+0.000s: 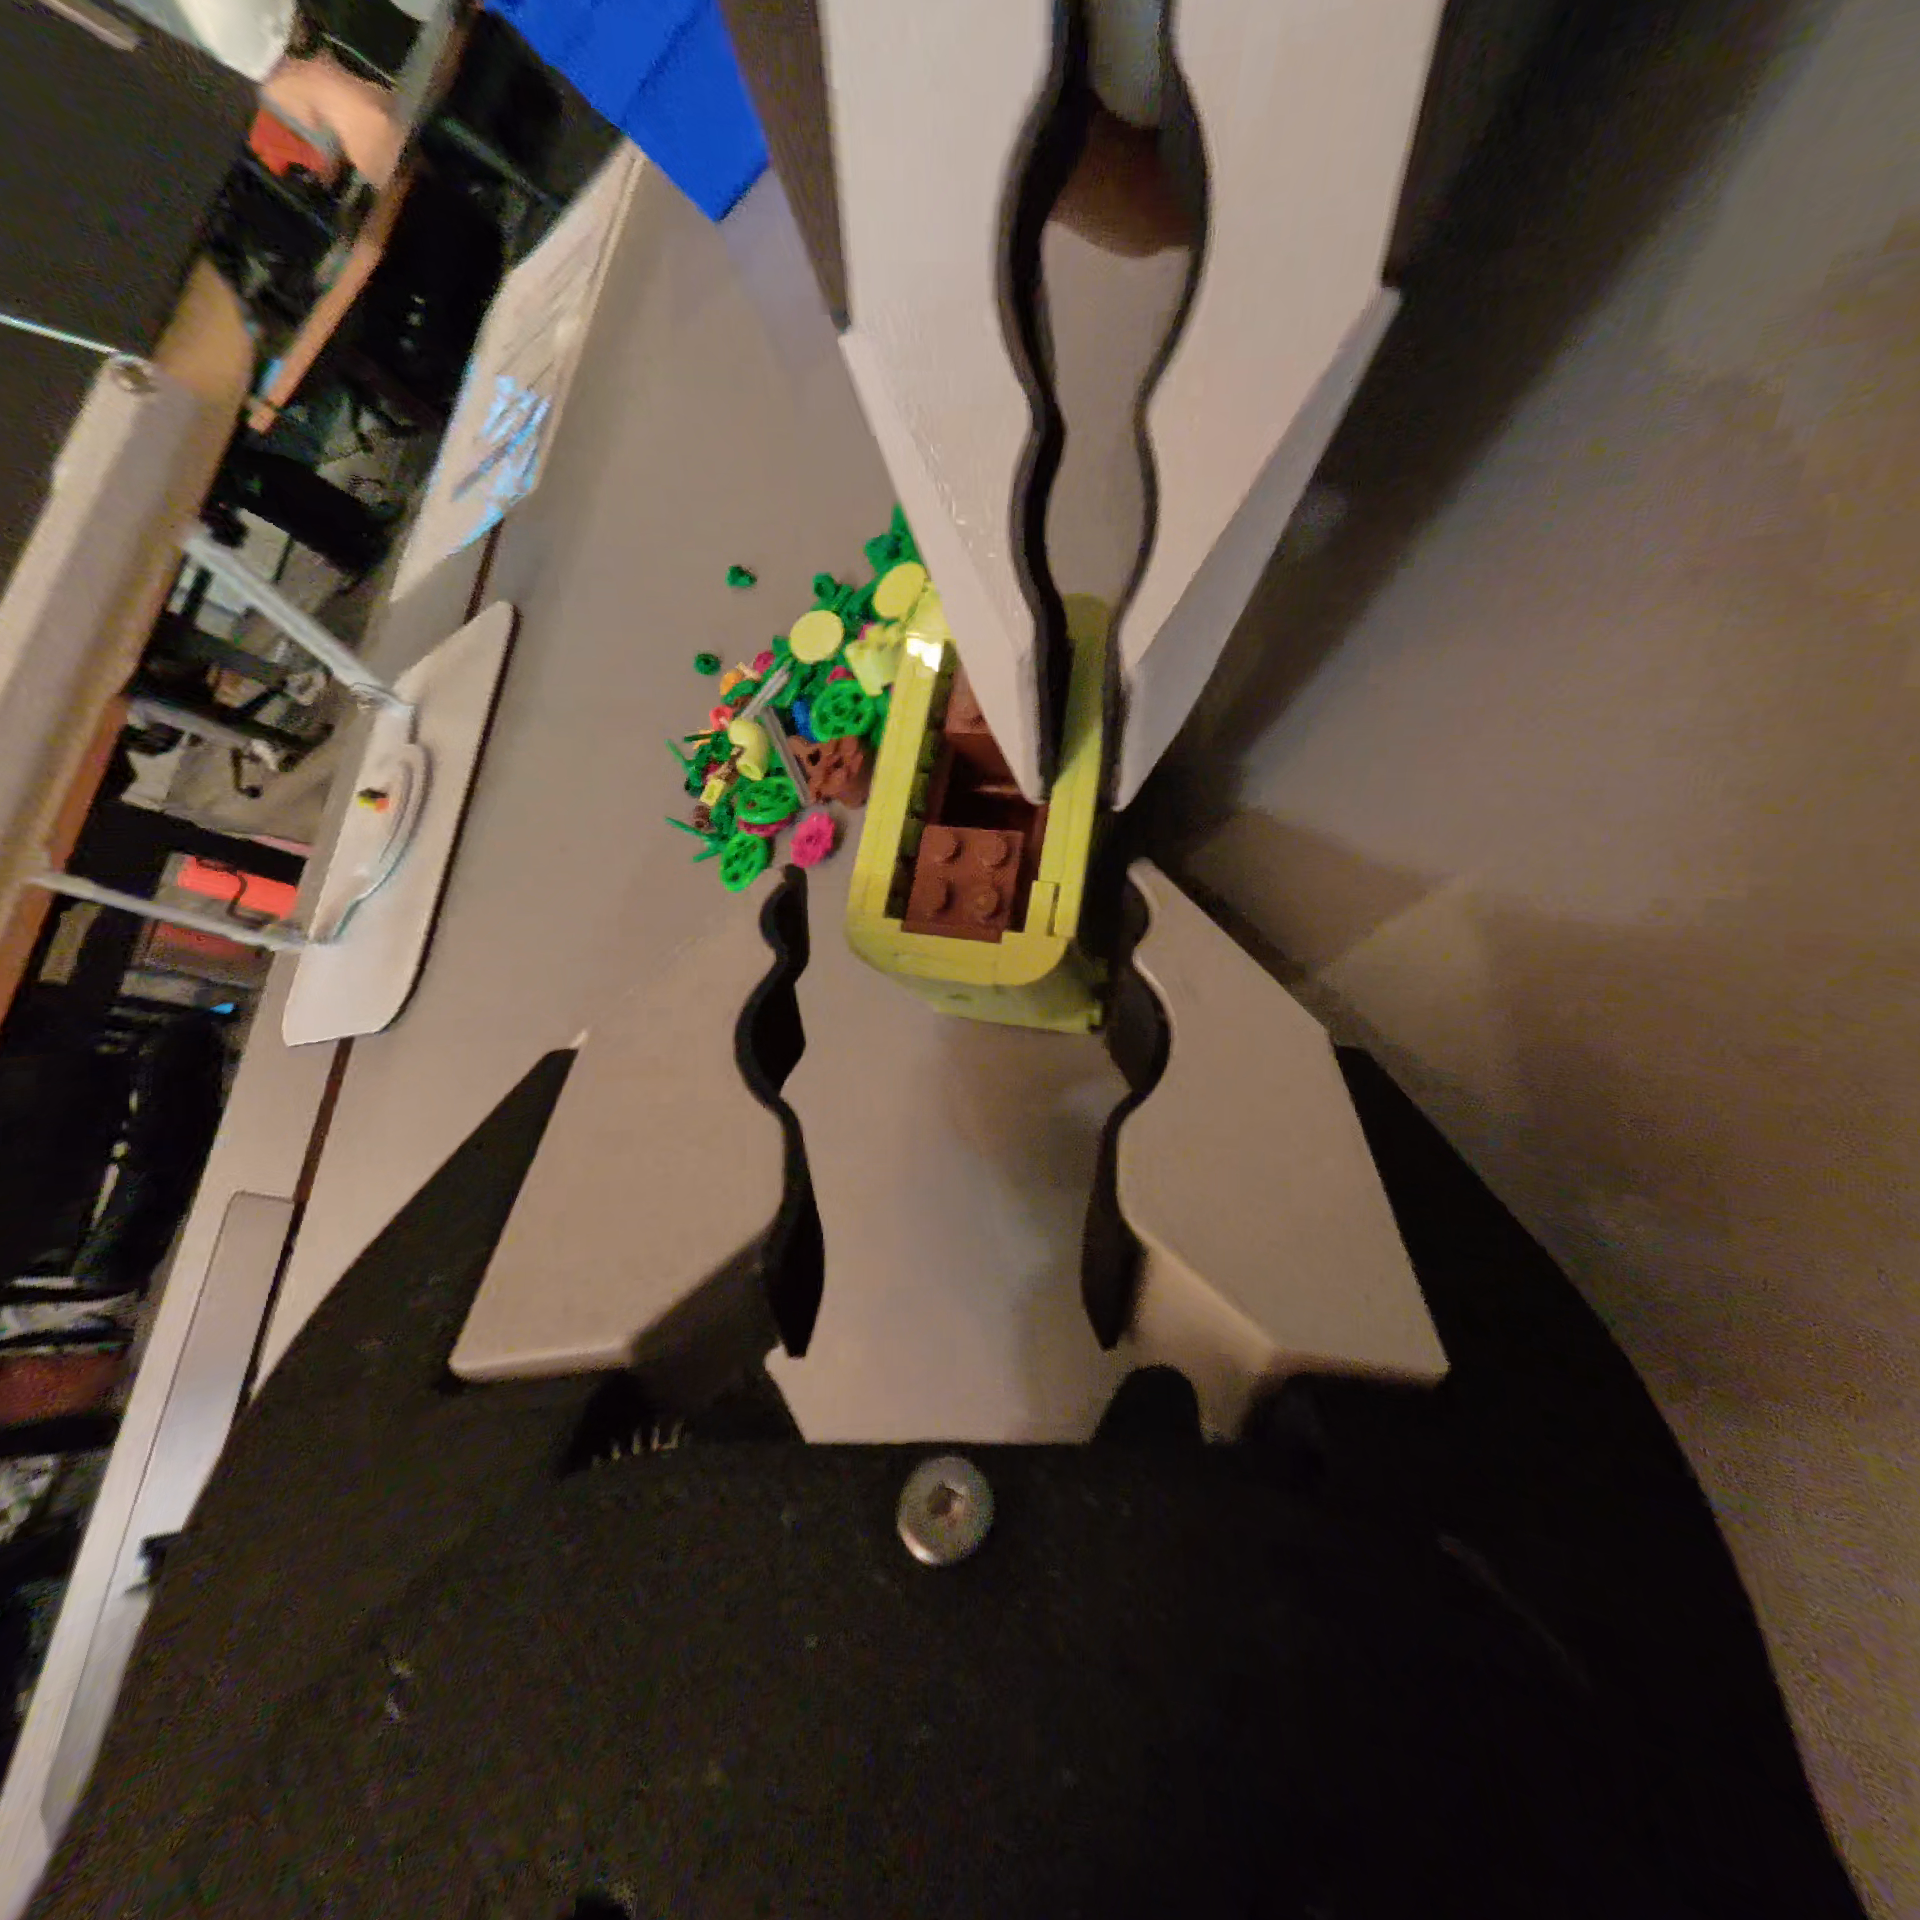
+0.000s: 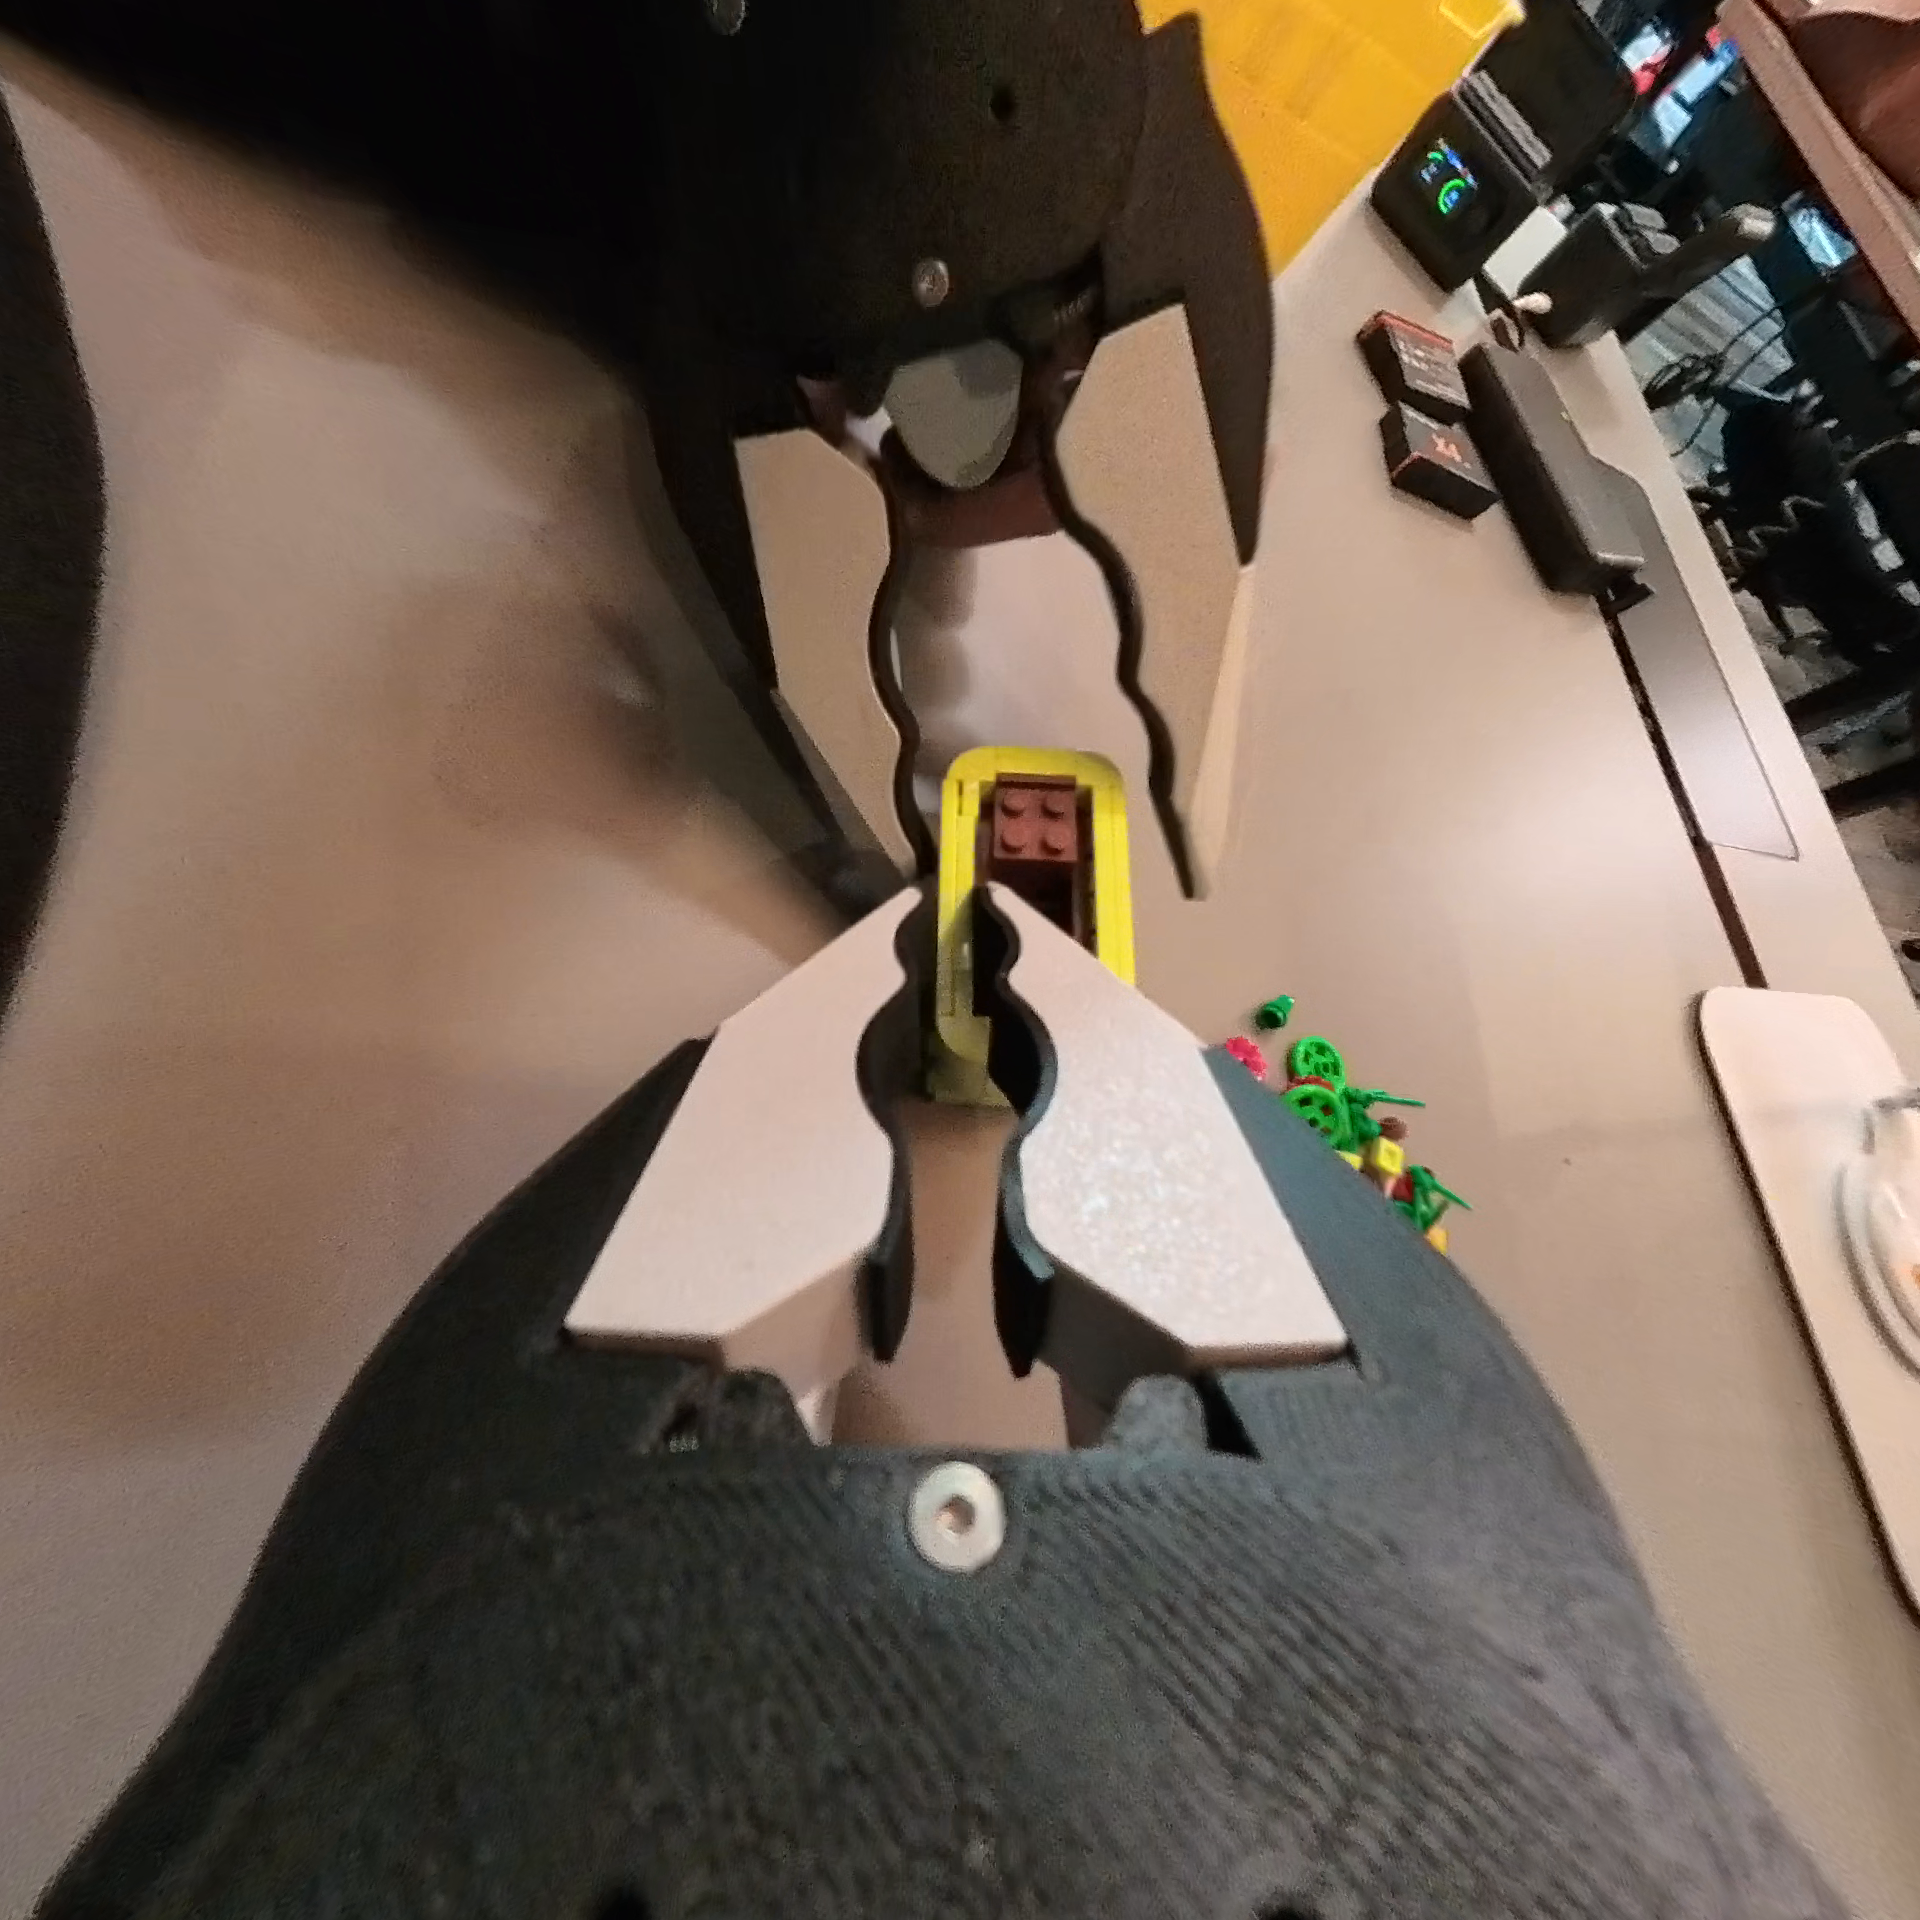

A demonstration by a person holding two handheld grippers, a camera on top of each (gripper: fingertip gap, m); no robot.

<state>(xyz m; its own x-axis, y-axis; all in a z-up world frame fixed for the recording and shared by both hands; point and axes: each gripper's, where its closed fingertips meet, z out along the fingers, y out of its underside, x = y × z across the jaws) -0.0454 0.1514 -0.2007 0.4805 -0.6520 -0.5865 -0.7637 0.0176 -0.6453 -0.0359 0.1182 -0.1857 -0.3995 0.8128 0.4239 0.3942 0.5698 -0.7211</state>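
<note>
Left gripper: the left gripper has pale wedge fingers with black wavy inner edges, spread wide apart and holding nothing; its tips stand either side of the near end of the planter, and whether they touch it I cannot tell.
Right gripper: the right gripper reaches in from the opposite end, fingers drawn close with a narrow gap; one finger sits inside the planter, the other outside, so the long wall lies between them; whether they press on that wall I cannot tell.
Planter: a yellow-green oblong toy-brick planter with rounded corners stands on the table between the two grippers; brown studded bricks fill its inside.
Loose pieces: a heap of small green, yellow and pink toy-brick pieces lies just beside the planter's long side.
Table: a smooth grey tabletop.
Surroundings: a pale rounded mat carrying a clear glass dish lies well apart from the heap; small black boxes with red markings and a yellow bin sit at the far edge.
</note>
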